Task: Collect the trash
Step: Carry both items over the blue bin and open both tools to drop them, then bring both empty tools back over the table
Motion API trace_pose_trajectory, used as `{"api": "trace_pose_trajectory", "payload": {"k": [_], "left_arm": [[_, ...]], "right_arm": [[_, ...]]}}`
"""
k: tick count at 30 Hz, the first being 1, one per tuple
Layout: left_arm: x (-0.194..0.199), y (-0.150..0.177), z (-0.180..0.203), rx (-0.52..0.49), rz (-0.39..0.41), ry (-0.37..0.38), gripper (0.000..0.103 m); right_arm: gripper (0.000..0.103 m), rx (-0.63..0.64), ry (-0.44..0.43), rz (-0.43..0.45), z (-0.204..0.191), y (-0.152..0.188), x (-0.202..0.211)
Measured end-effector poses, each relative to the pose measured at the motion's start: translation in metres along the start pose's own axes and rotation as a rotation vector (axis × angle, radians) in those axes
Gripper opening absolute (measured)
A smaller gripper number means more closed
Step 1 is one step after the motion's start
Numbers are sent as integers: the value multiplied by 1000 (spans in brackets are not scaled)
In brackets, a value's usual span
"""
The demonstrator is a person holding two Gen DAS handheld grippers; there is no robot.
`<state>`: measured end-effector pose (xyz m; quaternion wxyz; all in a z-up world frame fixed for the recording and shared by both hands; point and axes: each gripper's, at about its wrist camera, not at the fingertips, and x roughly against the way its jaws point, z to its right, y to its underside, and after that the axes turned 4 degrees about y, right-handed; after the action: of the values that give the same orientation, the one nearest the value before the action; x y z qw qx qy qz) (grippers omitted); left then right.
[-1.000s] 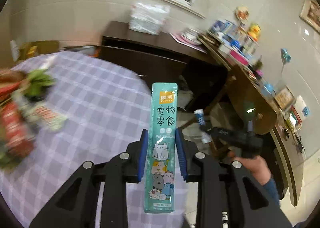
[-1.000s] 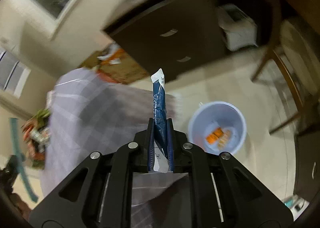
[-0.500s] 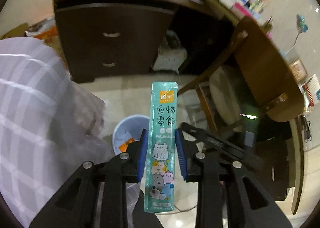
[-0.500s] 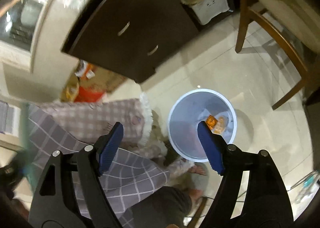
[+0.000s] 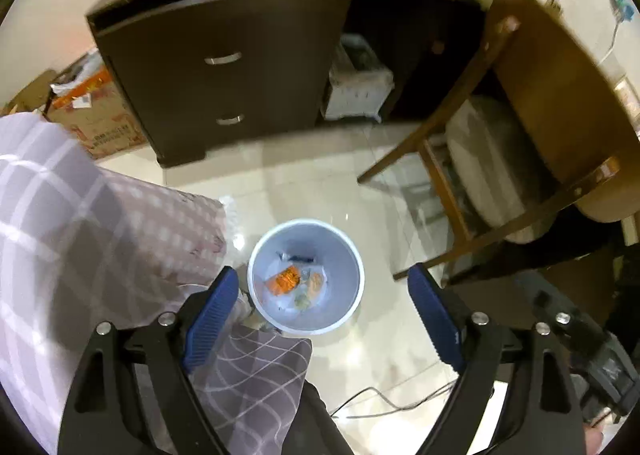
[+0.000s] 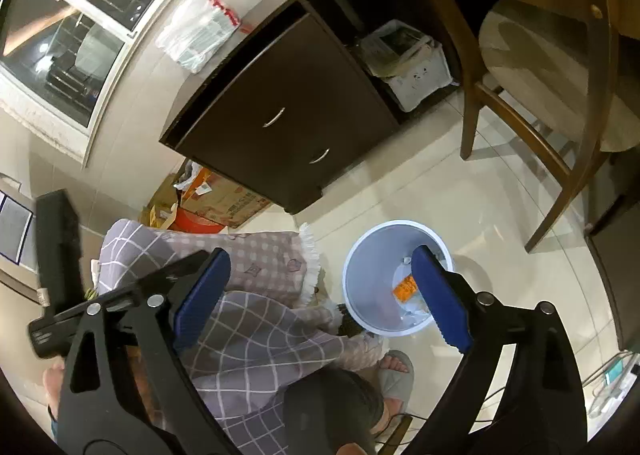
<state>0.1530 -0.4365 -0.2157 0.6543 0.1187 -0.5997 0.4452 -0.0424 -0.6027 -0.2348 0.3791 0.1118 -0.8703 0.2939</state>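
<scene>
Left gripper (image 5: 320, 303) jaws just spread wide, nothing between them; right gripper (image 6: 320, 295) likewise, just opened, empty; pale blue bin (image 5: 264, 255) on the floor tiles below both; orange wrapper (image 5: 285, 280) and other scraps inside.

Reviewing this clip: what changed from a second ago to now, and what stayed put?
Both grippers let go. The left gripper swung from the table to above the bin, its fingers just opening; the teal snack sachet is gone from between them. The right gripper dropped its blue wrapper earlier and opened wider, empty. The bin, orange wrappers inside, stayed by the checked tablecloth.
</scene>
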Motion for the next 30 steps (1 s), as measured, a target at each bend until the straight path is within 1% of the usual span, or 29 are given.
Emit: {"api": "trace_pose_trajectory", "payload": {"k": [1, 4, 5, 7, 9, 14, 16, 18, 21, 26, 30], "left_arm": [[11, 2, -1, 0, 24, -2, 85], [53, 16, -4, -10, 113, -12, 86], [70, 22, -5, -14, 147, -18, 89], [101, 36, -11, -19, 217, -36, 90], [124, 47, -15, -22, 262, -54, 91], [183, 82, -39, -12, 361, -125, 91], [205, 97, -51, -7, 399, -169, 91], [228, 119, -66, -3, 449, -231, 91], [253, 143, -87, 30, 491, -291, 91], [286, 178, -132, 129, 525, -321, 91], [306, 205, -158, 190, 543, -369, 92]], "right_arm": [[94, 9, -2, 1, -4, 1, 2], [95, 47, -11, 0, -26, 4, 6], [95, 66, -18, 1, -36, 5, 8], [95, 114, -25, 2, -60, 8, 11], [95, 161, -47, -1, -85, 13, 14], [95, 270, -111, -12, -153, 34, 17], [95, 324, -126, -26, -177, 44, 15], [95, 380, -143, -49, -203, 58, 10], [95, 451, -162, -89, -238, 81, -1], [95, 552, -178, -138, -289, 113, -16], [95, 619, -177, -164, -318, 132, -24]]}}
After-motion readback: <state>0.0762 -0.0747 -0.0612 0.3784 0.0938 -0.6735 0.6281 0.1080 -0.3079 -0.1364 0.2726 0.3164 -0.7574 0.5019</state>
